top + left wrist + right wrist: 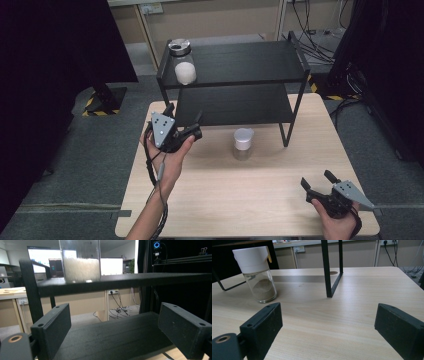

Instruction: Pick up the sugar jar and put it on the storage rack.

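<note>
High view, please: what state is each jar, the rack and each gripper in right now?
Jar with metal lid: upright on the rack's top shelf, lid on, white powder inside.
Jar with white lid: upright on the table, closed, untouched.
Black rack: standing, lower shelf bare.
Left gripper: open, holding nothing.
Right gripper: open, holding nothing.

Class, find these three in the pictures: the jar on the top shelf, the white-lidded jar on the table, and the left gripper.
Shelf jar (184, 67), high view, on its glass body.
Table jar (259, 277), right gripper view, on its glass body.
Left gripper (184, 119), high view, midway between its jaw tips.
</note>
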